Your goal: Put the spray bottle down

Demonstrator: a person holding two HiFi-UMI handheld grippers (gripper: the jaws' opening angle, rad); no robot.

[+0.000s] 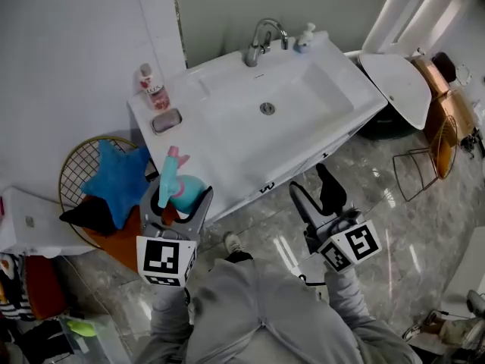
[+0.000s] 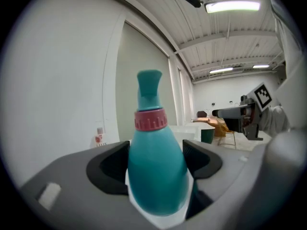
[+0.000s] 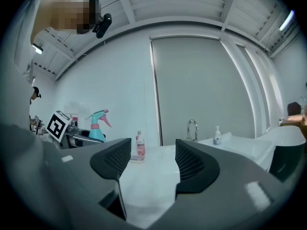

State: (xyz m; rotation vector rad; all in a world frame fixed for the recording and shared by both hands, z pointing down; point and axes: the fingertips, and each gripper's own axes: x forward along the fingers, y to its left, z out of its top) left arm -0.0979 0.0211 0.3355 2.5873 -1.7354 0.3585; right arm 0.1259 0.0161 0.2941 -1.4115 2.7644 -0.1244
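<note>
A white washbasin counter (image 1: 227, 131) fills the middle of the head view, with its faucet (image 1: 261, 40) at the back edge. To its left a round wire basket (image 1: 70, 174) sits on the floor and holds a blue star-shaped cushion (image 1: 117, 177). The left gripper (image 1: 179, 200) is pinched on the belly of the teal spray bottle (image 2: 154, 166). The bottle stands upright between the jaws (pink collar and trigger on top) and is held by the counter's front left corner, between it and the basket. The right gripper (image 3: 153, 157) hangs in front of the counter with its jaws spread and nothing between them. A pink-capped bottle (image 1: 154, 89) and a soap dish (image 1: 167, 120) stand on the counter's left end, and a small pump bottle (image 1: 305, 38) stands beside the faucet.
</note>
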